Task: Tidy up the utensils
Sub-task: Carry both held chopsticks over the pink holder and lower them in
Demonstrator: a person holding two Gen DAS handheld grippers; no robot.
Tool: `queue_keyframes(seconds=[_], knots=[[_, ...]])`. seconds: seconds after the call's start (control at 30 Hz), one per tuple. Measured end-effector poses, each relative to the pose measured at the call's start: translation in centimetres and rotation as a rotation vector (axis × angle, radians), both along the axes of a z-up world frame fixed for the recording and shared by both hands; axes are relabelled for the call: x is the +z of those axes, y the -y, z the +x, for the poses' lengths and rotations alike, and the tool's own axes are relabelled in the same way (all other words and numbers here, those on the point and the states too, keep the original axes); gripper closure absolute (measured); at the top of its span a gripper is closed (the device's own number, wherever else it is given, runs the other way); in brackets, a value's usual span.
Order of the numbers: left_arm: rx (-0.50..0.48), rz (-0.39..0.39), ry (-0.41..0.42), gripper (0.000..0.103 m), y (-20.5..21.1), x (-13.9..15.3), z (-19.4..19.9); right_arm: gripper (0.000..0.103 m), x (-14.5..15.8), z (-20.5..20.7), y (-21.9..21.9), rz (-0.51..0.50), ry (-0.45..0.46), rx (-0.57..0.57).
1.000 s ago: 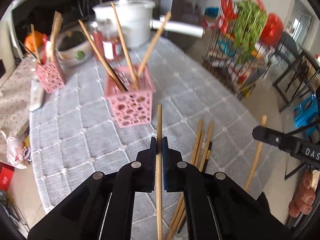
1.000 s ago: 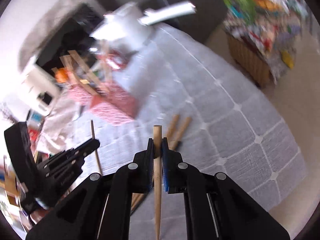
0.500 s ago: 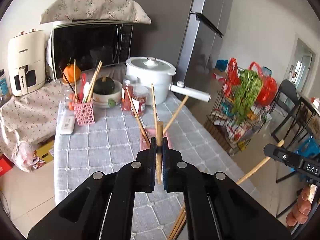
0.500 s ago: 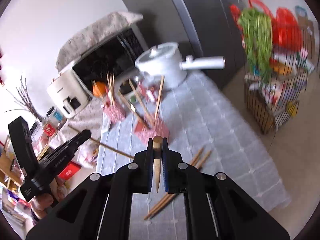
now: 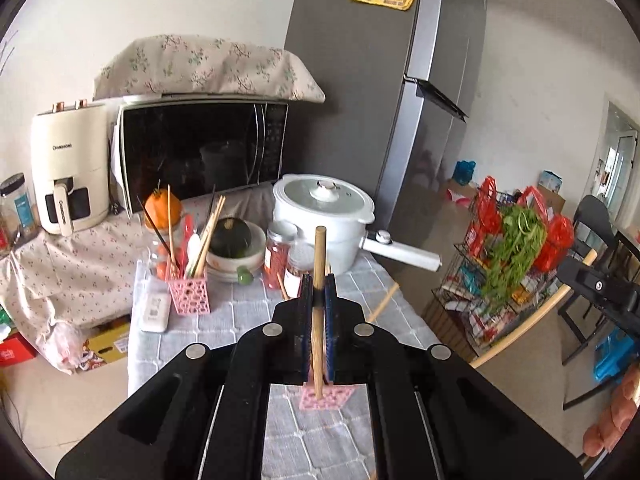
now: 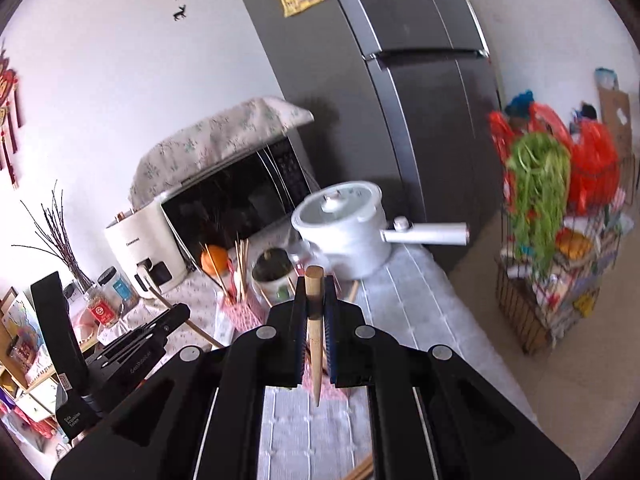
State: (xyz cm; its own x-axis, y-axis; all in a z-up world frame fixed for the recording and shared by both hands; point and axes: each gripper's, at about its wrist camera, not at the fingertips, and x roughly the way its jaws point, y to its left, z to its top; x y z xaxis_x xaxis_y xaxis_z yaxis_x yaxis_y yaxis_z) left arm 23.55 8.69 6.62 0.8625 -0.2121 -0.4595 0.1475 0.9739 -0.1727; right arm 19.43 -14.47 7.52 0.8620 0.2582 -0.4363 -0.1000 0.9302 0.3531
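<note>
My left gripper (image 5: 318,284) is shut on a wooden chopstick (image 5: 319,264) held upright; its lower tip hangs over a pink lattice holder (image 5: 326,397) seen between my fingers. My right gripper (image 6: 314,286) is shut on another wooden chopstick (image 6: 314,292), also upright, tip down above the same pink holder (image 6: 332,392). The right gripper (image 5: 596,288) with its chopstick also shows at the right of the left wrist view. A second pink holder (image 5: 189,295) with several utensils stands at the table's back left. Loose chopsticks (image 6: 362,470) lie on the grey checked cloth.
A white pot (image 5: 326,216) with a long handle, jars (image 5: 278,258), a bowl with a dark squash (image 5: 232,240), a microwave (image 5: 200,152) and an air fryer (image 5: 70,168) crowd the table's back. A wire rack with greens (image 5: 508,276) stands to the right on the floor.
Both grippers tilted up from looking down at the table to looking level at the room. Each chopstick swung to upright above the near pink holder.
</note>
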Motion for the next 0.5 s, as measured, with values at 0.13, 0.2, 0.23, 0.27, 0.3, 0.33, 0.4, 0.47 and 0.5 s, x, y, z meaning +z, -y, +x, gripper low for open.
queue_keyframes(seconds=[0.13,0.2,0.23,0.27,0.3,0.33,0.4,0.47,0.5], knots=[[0.015,-0.011,0.017,0.099,0.2,0.2,1.5,0.095,0.0,1.6,-0.5,0.002,0.007,0.006],[0.017,-0.014,0.013,0.099,0.3,-0.2,2.5,0.095,-0.1,2.3,-0.6,0.001,0.008,0.007],[0.018,-0.012,0.004,0.099,0.5,-0.7,3.1,0.095,-0.3,2.9,-0.7,0.001,0.006,0.005],[0.019,-0.009,-0.003,0.099,0.6,-1.0,3.5,0.095,-0.4,3.2,-0.8,0.002,0.004,0.004],[0.02,-0.004,-0.011,0.099,0.7,-1.5,4.0,0.095,-0.6,3.8,-0.9,0.002,0.0,0.004],[0.019,0.003,-0.021,0.098,0.9,-2.0,4.4,0.095,-0.8,4.1,-0.9,0.002,-0.001,0.003],[-0.01,0.014,-0.064,0.097,1.3,-3.4,5.6,0.095,-1.2,5.0,-1.3,-0.004,0.0,-0.001],[-0.015,0.023,-0.077,0.084,1.4,-4.3,6.0,0.095,-1.6,5.7,-1.5,-0.003,-0.006,-0.003],[-0.001,0.029,-0.075,0.075,1.3,-4.4,5.9,0.095,-1.8,6.0,-1.6,-0.003,-0.011,-0.003]])
